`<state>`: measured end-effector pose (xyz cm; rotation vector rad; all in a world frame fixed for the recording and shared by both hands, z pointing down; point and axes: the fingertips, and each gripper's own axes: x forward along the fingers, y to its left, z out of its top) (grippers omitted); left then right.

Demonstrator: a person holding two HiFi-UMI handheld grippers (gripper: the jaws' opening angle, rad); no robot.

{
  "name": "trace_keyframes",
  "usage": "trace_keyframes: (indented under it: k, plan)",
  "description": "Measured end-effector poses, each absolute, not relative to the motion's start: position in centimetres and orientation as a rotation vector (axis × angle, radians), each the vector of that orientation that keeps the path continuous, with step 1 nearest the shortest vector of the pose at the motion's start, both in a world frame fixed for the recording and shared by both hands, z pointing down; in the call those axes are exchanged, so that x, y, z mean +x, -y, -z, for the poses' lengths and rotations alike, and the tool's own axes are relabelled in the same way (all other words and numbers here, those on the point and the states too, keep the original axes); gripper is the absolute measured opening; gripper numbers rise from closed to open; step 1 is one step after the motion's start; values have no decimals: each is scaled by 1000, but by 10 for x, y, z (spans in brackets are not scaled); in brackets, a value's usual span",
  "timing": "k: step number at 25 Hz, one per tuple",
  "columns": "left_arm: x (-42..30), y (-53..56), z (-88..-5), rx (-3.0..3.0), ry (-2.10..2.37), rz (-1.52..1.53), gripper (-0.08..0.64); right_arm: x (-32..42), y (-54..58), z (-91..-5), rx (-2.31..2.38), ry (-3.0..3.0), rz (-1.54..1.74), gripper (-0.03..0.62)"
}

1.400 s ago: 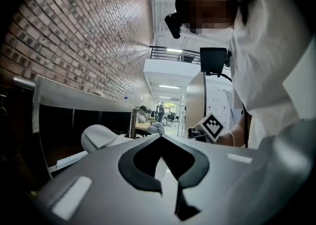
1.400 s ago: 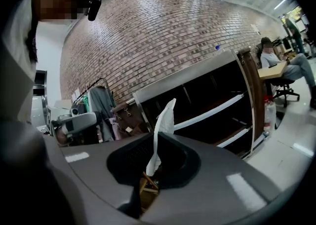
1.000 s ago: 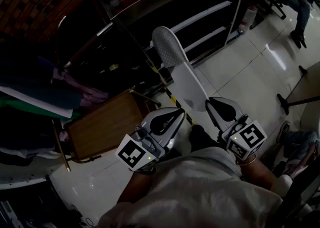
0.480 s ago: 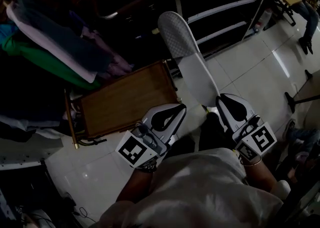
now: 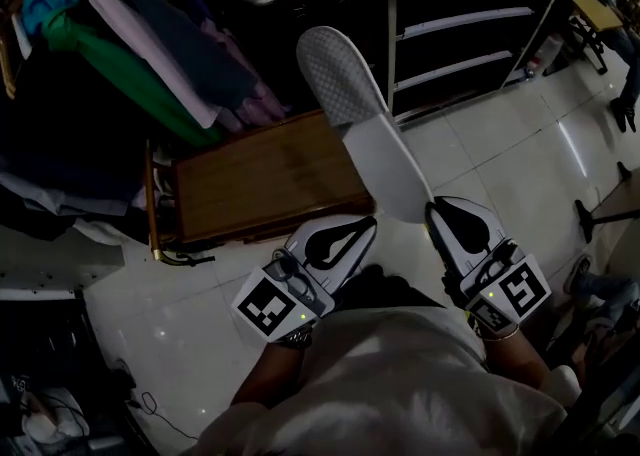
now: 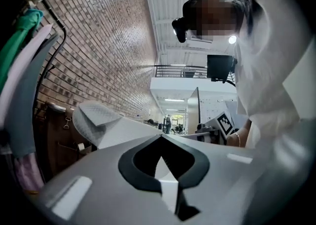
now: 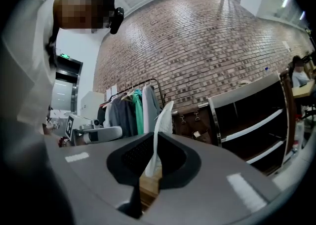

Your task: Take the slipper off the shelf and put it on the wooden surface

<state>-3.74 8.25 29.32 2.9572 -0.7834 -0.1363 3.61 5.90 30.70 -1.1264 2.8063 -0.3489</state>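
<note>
Head view: right tongs [image 5: 432, 210] clamp slipper [image 5: 352, 104], now nearer wooden surface [image 5: 255, 184]; left tongs [image 5: 366, 223] closed, empty.

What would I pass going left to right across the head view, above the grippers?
hanging clothes → wooden surface → slipper → shelf

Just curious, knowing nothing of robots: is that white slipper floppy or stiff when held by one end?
Probably fairly stiff: the slipper, pinched at its heel end by the right gripper, juts out straight without drooping. Likely light too, since one end grip carries it. Its flat sole seems unlikely to roll.
</note>
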Motion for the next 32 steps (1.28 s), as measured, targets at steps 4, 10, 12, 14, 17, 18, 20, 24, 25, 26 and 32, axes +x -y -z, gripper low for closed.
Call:
trace_keyframes:
  k: [4,10,12,14,17,18,20,24,25,26,32]
  plan:
    - [-23,-102,-290,2934,802,104,-6,40,-68,-311,-1027,-2828,408,26]
    - [-17,-115,-309,2856,897,109,-6,41,-76,-340,-890,-2877,421,26]
    - [-21,-122,-314,2836,932,98,-6,38,-81,-346,-864,-2894,430,26]
    - [-28,-126,-316,2816,964,98,-6,35,-83,-349,-865,-2904,436,26]
    - [-46,-120,-315,2804,1017,115,-6,29,-80,-353,-883,-2905,468,26]
    - [-53,-116,-312,2807,1034,132,-6,27,-78,-357,-889,-2908,478,26]
    - [-71,-108,-308,2809,1061,174,-6,19,-75,-365,-903,-2907,501,26]
    - [-115,-94,-300,2833,1084,225,-6,-7,-64,-388,-967,-2893,559,26]
    - [-127,-91,-295,2845,1079,240,-6,-16,-61,-395,-991,-2893,574,26]
    - [-139,-87,-293,2854,1073,241,-6,-26,-57,-402,-1008,-2894,586,26]
    - [-239,-62,-310,2869,1112,52,-6,-100,-40,-445,-1122,-2891,683,26]
